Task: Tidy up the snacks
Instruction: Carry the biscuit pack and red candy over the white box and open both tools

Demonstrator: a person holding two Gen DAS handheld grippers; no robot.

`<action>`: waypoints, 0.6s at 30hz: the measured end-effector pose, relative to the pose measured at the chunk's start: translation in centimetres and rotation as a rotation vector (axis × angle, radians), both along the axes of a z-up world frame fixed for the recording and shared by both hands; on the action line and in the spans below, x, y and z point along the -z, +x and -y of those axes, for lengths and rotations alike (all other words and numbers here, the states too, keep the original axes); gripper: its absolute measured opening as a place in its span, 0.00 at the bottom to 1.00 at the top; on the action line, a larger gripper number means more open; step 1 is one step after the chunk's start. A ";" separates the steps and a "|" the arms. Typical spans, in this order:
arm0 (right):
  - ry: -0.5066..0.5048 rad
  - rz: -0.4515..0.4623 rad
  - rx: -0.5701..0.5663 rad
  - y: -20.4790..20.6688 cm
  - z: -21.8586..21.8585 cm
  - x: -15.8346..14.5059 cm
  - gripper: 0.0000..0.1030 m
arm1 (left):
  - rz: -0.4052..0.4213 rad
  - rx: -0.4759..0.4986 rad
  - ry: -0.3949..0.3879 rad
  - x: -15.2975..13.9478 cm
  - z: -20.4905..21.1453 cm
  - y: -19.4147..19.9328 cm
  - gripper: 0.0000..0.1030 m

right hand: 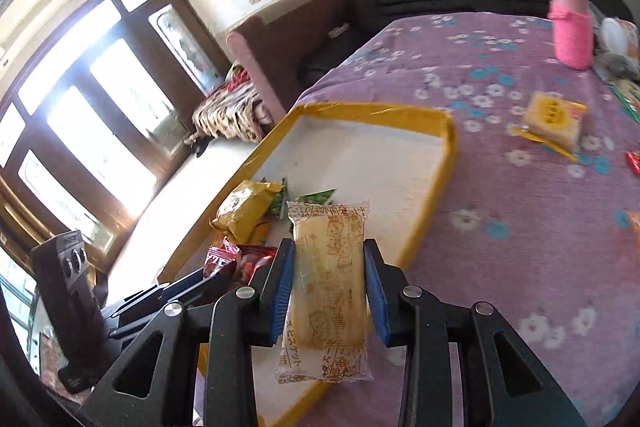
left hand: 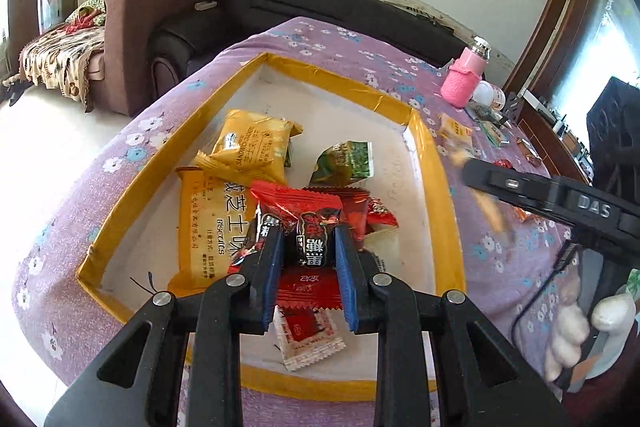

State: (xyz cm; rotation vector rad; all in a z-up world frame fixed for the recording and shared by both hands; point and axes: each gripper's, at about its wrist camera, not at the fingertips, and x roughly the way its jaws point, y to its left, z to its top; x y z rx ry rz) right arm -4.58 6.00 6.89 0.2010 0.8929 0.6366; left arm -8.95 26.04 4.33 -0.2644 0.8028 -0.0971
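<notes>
Left hand-held gripper [left hand: 307,263] clamps red-black candy [left hand: 310,239] over tray [left hand: 436,183]; right hand-held gripper [right hand: 329,291] clamps biscuit pack [right hand: 329,283]

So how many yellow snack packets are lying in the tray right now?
2 that I can see. One yellow packet lies toward the far side of the tray, overlapping the bigger yellow biscuit packet nearer the left rim. The red packets may hide others.

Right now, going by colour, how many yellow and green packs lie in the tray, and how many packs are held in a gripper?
Yellow packs in tray: 2
Green packs in tray: 2
Held: 2, red-black pack in left gripper, pale biscuit pack in right gripper
Total: 6
</notes>
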 end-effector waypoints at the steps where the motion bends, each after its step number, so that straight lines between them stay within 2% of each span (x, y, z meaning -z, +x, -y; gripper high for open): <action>1: -0.016 -0.001 -0.006 0.4 -1.0 0.2 0.33 | -0.002 0.009 -0.002 0.0 -0.1 0.2 0.23; 6: -0.148 0.008 0.002 3.8 -4.7 1.3 0.33 | 0.005 0.051 0.022 -0.7 0.7 2.0 0.23; 10: -0.211 -0.003 0.037 6.0 -4.9 2.5 0.33 | 0.007 0.074 0.043 -1.5 1.7 4.7 0.23; 16: -0.221 -0.029 0.081 9.1 -4.5 3.6 0.36 | -0.026 0.093 0.030 -0.8 2.5 7.4 0.24; 17: -0.211 -0.034 0.086 9.3 -4.3 3.7 0.36 | -0.027 0.094 0.024 -0.8 2.5 7.4 0.27; 18: -0.197 -0.038 0.090 9.3 -4.1 3.6 0.36 | -0.020 0.095 0.014 -0.9 2.5 7.2 0.34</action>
